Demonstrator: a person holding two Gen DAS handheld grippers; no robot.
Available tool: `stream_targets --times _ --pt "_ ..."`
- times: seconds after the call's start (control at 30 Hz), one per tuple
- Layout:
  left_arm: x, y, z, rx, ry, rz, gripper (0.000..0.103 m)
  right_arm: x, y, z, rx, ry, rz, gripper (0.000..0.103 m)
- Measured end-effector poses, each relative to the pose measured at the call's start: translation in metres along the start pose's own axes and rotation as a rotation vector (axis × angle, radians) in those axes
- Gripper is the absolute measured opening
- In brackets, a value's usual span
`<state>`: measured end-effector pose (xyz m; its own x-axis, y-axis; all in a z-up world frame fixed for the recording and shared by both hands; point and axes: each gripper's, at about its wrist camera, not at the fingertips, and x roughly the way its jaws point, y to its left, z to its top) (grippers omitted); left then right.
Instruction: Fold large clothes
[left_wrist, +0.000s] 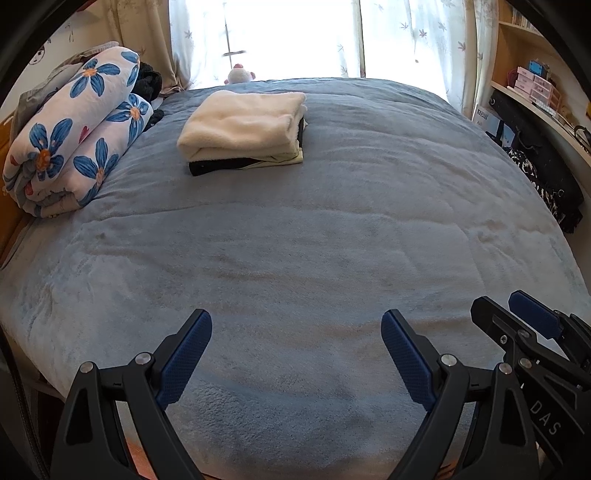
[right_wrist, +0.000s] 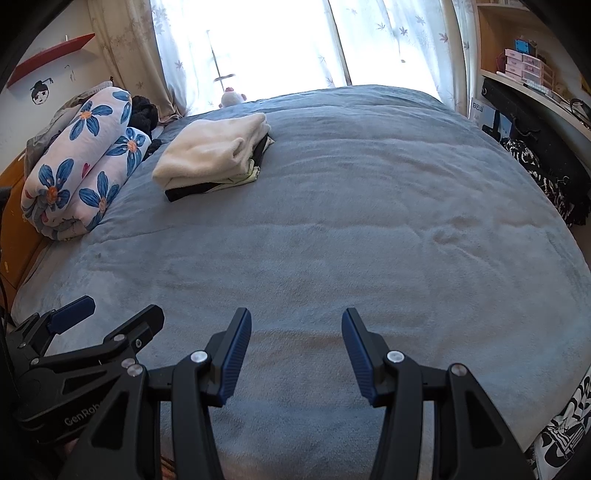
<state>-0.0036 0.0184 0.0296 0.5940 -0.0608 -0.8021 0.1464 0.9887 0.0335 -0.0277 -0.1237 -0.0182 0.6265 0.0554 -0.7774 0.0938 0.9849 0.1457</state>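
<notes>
A cream fleece folded stack (left_wrist: 242, 123) is seen near the far left corner of the blue plush bed (left_wrist: 295, 240); both the left claw (left_wrist: 295, 354) and the right claw (right_wrist: 296, 354) are held apart, empty.

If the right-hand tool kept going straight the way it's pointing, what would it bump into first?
Most likely just the blue-grey blanket on the bed. The right tool points down at bare cover, its jaws open and empty; the folded clothes pile lies farther off to the left.

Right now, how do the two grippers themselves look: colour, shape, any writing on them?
Both are alike. The left gripper and the right gripper have black angular frames with triangular cut-outs and round silver bolts. Each bears two flat fingers faced with blue textured pads. White letters "DAS" show on the right gripper's body in the left wrist view; "GenRob", cut off, shows on the left one's body in the right wrist view.
</notes>
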Motion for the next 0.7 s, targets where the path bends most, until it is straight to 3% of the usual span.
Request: stream_targets --times 0.7 --pt "0.014 0.011 0.001 0.007 0.04 -0.019 0.091 0.008 0.001 0.0 0.002 0.002 0.008 0.051"
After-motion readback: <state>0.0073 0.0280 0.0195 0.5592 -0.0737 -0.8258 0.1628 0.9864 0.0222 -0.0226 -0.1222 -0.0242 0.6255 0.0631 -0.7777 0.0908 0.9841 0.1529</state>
